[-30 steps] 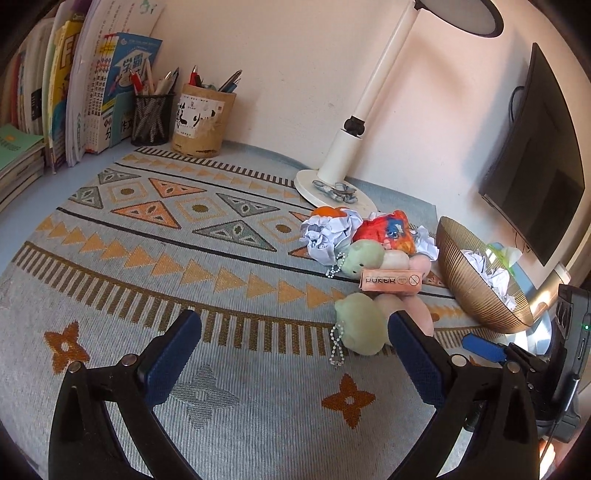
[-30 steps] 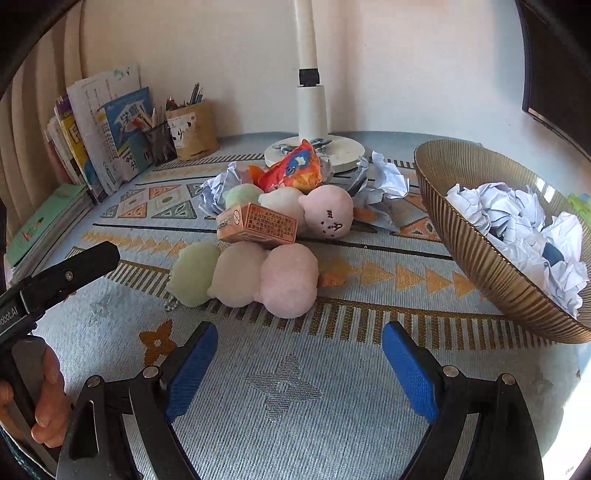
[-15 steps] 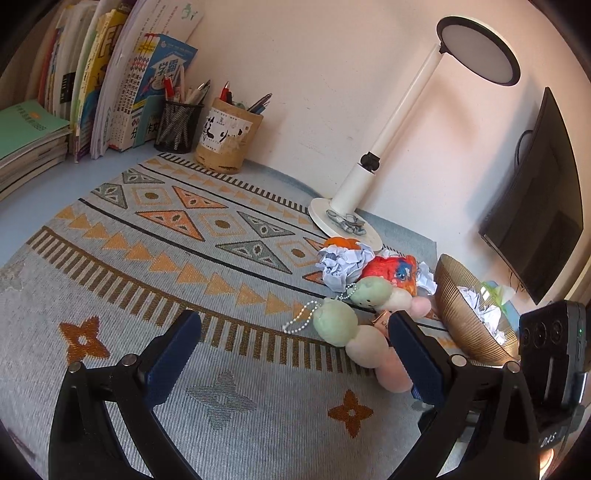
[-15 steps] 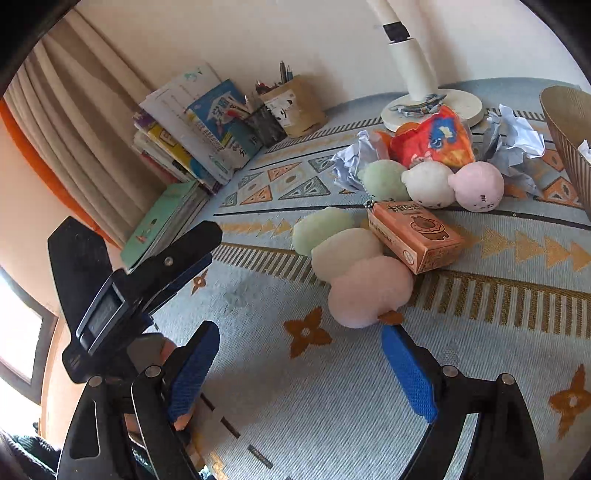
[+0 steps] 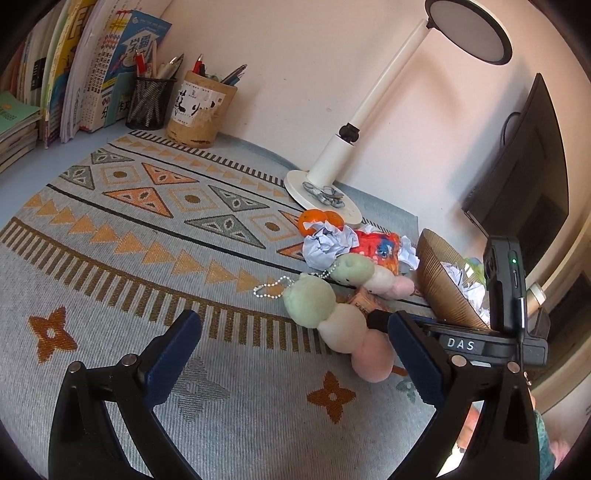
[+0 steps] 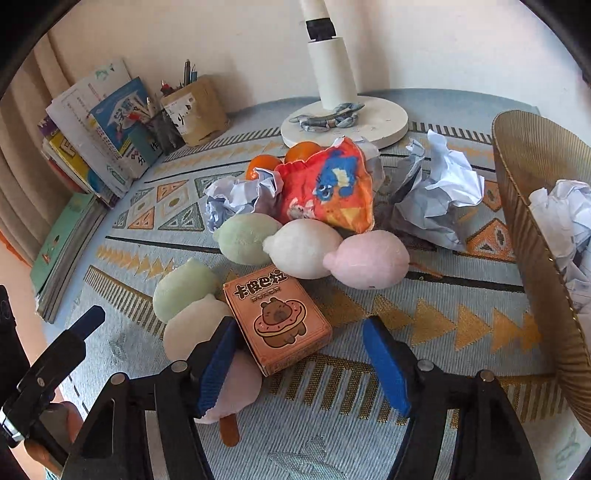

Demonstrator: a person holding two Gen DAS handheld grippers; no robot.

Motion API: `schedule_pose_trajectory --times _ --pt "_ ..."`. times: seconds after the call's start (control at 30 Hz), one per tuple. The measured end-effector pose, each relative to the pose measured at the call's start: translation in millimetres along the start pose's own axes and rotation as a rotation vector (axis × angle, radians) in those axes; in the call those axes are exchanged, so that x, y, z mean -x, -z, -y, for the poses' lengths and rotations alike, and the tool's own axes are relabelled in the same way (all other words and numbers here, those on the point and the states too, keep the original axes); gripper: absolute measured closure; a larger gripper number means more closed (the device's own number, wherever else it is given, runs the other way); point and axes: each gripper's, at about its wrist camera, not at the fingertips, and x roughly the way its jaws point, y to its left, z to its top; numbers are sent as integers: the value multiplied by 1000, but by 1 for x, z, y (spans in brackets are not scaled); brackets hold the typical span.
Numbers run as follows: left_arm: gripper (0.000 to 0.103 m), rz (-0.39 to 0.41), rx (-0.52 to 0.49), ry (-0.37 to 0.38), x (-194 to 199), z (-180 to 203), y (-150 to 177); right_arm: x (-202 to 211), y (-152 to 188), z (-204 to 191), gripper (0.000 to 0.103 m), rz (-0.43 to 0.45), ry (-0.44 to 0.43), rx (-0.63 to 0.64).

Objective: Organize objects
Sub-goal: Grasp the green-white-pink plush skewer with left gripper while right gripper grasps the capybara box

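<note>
I see the patterned mat (image 5: 155, 236) on the surface, filling both views. Only my left view shows the lamp head (image 5: 468, 31) at upper right and the monitor (image 5: 517, 192); only my right view shows the top of the orange card box (image 6: 276, 318), low in the centre. The gold bowl (image 6: 532, 206) at the right edge holds crumpled paper. I count two three-ball plush skewers (image 6: 306, 247), two oranges (image 6: 284, 158), two pen holders (image 5: 177, 107). My right claw (image 6: 299, 363) is wide open around the box, not closed on it. My left claw (image 5: 291, 356) is wide open, holding nothing.
</note>
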Motion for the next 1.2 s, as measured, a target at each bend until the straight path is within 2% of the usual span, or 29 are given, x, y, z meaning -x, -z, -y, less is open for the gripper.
schedule_pose_trajectory --times 0.1,0.13,0.17,0.2,0.23,0.27,0.3,0.43,0.5,0.57,0.63,0.7,0.8,0.87,0.97,1.07,1.1,1.13,1.2 --pt "2 -70 -14 96 -9 19 4 2 1 -14 57 31 14 72" --pt "0 -80 -16 91 -11 25 7 5 3 -12 63 34 24 65" --pt "2 -56 -13 77 -10 28 8 11 6 -9 71 46 24 54" --pt "2 -74 -24 65 -14 30 8 18 10 -4 83 57 51 46" --pt "2 -101 -26 52 -19 31 8 25 15 1 86 65 109 45" --pt "2 -112 -18 43 -23 31 9 30 20 6 86 75 166 48" --pt "2 -116 -11 35 -26 32 10 33 25 11 86 75 174 47" --pt "2 -161 24 -62 -51 44 3 33 39 33 85 67 -48 -50" --pt "4 -190 29 -127 -66 49 0 30 40 33 83 44 -42 -59" --pt "8 -200 -26 -185 -71 53 0 33 41 28 75 50 -73 -31" --pt "10 -210 -64 -172 -68 51 2 33 43 19 59 52 -63 20" --pt "9 -213 -77 -168 -61 43 2 31 43 4 50 56 -28 83" --pt "8 -215 -76 -149 -52 30 -3 23 40 -13 50 55 64 170" --pt "9 -209 -83 -260 -50 19 -7 13 34 -15 50 30 103 188" --pt "10 -215 -46 -206 -40 0 -11 5 23 -15 49 18 62 181" --pt "10 -205 -4 -153 -32 -6 -14 -5 13 -21 49 18 68 190" --pt "10 -204 5 -129 -31 -5 -15 -7 12 -24 52 17 84 200" --pt "10 -203 9 -111 -31 -3 -15 -7 13 -28 59 18 102 213" --pt "10 -202 -1 -98 -33 4 -13 -4 18 -34 63 20 75 240"
